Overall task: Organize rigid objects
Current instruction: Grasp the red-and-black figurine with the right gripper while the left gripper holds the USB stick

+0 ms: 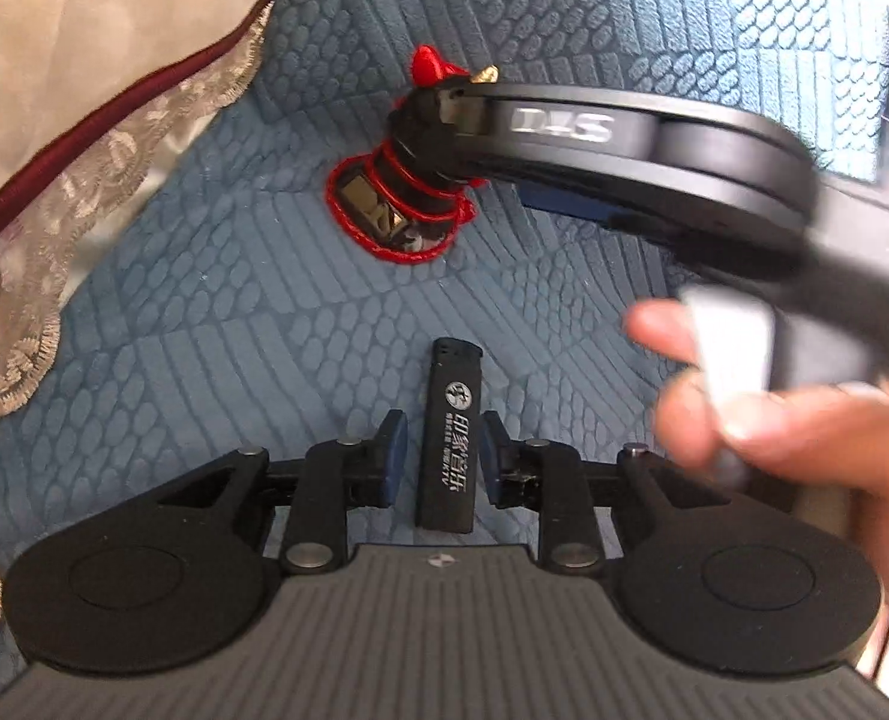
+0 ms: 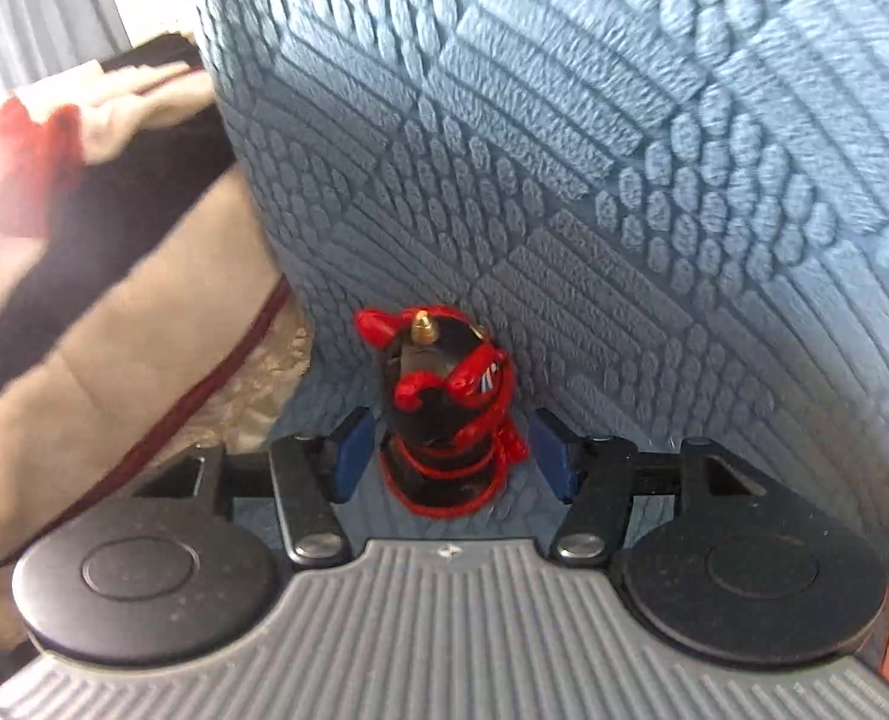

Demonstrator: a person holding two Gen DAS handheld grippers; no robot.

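On a blue quilted cover [image 1: 216,276] lies a black lighter [image 1: 449,443] with white print, lengthwise between the blue pads of the left gripper [image 1: 444,450]; the jaws stand narrowly apart, a slim gap on each side of the lighter, so the pads do not press it. Farther up the cover stands a black figurine wound with red cord [image 1: 411,204], a small brass tip at its top. The right gripper [image 2: 451,456] straddles that figurine [image 2: 444,414] with its jaws fairly wide, both pads clear of it. Seen from the left wrist, the right gripper's black body crosses the upper right and hides part of the figurine, with a blurred hand [image 1: 774,420] beneath it. A beige lace-edged cushion with maroon piping [image 1: 84,138] crowds the left edge.
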